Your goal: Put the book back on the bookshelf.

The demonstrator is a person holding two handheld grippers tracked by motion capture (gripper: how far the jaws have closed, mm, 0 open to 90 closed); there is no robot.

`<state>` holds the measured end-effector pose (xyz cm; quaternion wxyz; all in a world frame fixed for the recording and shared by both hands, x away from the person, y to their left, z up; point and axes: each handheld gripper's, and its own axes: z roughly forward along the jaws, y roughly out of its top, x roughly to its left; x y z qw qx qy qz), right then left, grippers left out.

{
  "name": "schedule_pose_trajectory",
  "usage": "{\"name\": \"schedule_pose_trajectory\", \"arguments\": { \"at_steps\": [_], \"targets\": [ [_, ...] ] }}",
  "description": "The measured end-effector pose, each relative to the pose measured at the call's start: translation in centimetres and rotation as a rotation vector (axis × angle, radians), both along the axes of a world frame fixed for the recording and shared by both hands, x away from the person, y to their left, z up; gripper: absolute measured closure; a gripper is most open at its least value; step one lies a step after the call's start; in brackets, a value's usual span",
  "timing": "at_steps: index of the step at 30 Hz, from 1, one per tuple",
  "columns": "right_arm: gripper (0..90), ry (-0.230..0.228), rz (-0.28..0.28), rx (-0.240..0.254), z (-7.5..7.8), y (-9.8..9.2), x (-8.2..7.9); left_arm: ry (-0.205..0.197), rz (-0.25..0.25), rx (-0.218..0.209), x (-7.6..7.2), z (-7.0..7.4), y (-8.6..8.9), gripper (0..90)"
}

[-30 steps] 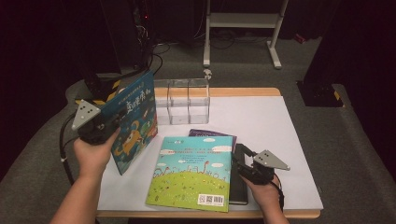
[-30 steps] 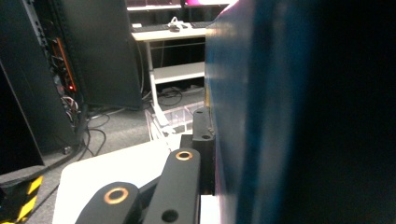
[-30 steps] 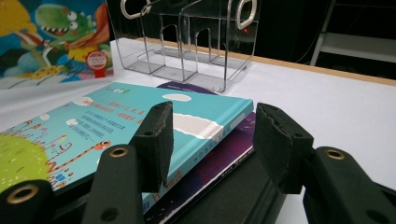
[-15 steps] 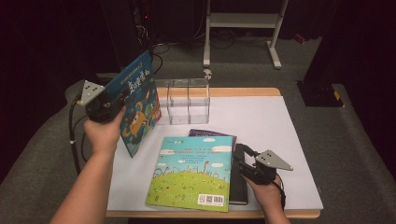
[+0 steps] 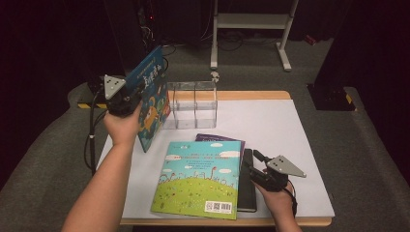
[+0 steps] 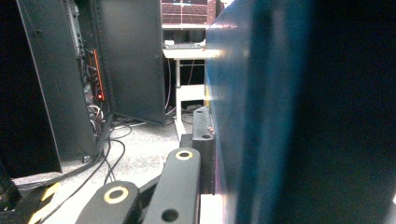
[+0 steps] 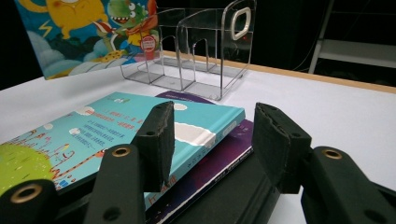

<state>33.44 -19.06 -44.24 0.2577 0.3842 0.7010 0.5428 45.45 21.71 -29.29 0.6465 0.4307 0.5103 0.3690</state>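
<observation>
My left gripper (image 5: 139, 91) is shut on the upper edge of a blue picture book (image 5: 153, 99), held upright and tilted just left of a clear acrylic book holder (image 5: 193, 104). In the left gripper view the blue cover (image 6: 261, 116) stands pressed against my jaw. A green picture book (image 5: 198, 179) lies flat on a purple book (image 5: 220, 138) and a black book (image 5: 247, 188). My right gripper (image 5: 252, 163) rests at the right side of that stack. Its jaws (image 7: 212, 135) stand apart over the books' edges (image 7: 93, 135), pressing on nothing.
A white mat (image 5: 270, 125) covers the wooden table. The clear holder (image 7: 196, 51) has several empty slots. Behind the table stand a white metal frame (image 5: 251, 24) and a dark equipment cabinet (image 6: 126, 60) with cables on the grey floor.
My left hand has carried the blue book away from the person and rightward, closer to the clear holder. The right gripper has stayed where it was.
</observation>
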Motion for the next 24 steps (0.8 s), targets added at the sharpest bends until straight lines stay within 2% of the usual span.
{"name": "schedule_pose_trajectory", "arguments": {
  "at_steps": [4,10,14,20,24],
  "targets": [
    [49.5,-0.003,-0.001,0.004,0.1,-0.1,0.0,-0.001,0.010,0.009,0.9,-0.2,-0.6,83.1],
    [49.7,-0.004,0.003,0.005,0.1,-0.1,-0.1,-0.005,0.030,-0.007,2.0,-0.6,-0.9,83.1],
    [50.8,0.002,0.011,0.025,0.1,-0.2,-0.1,-0.006,0.052,0.008,2.7,-1.1,-1.0,83.1],
    [50.6,0.002,0.009,0.049,0.4,-0.5,-0.2,-0.014,0.067,-0.010,3.5,-1.4,-1.1,83.1],
    [50.6,0.001,0.012,0.053,0.4,-0.5,-0.2,0.001,0.076,-0.022,4.0,-1.6,-0.9,83.1]
  ]
}}
